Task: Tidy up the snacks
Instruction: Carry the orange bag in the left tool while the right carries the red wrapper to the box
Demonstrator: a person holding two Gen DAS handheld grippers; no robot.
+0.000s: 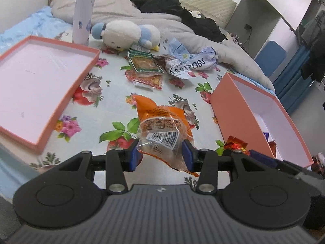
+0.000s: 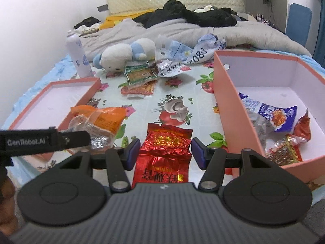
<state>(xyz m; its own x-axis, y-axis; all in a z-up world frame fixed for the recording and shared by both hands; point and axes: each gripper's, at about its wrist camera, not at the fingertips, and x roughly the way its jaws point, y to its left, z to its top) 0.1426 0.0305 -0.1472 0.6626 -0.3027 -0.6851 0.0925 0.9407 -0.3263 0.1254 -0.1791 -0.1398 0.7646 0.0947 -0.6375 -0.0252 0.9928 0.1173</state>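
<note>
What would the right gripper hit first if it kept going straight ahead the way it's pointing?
The red foil packet lying between the open pads of the right gripper; past it only bare floral cloth, then probably the loose snack pile, though depth is unclear.

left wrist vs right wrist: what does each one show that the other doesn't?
Left wrist only: the barcode face of the orange snack packet between the left gripper fingers, and nearly all of the box lid's floor.

Right wrist only: the snacks already lying inside the pink box, such as the blue packet, and the whole red foil packet between the open fingers of the right gripper.

Both: the plush toy, the white bottle, the loose snack pile, and the floral cloth.
</note>
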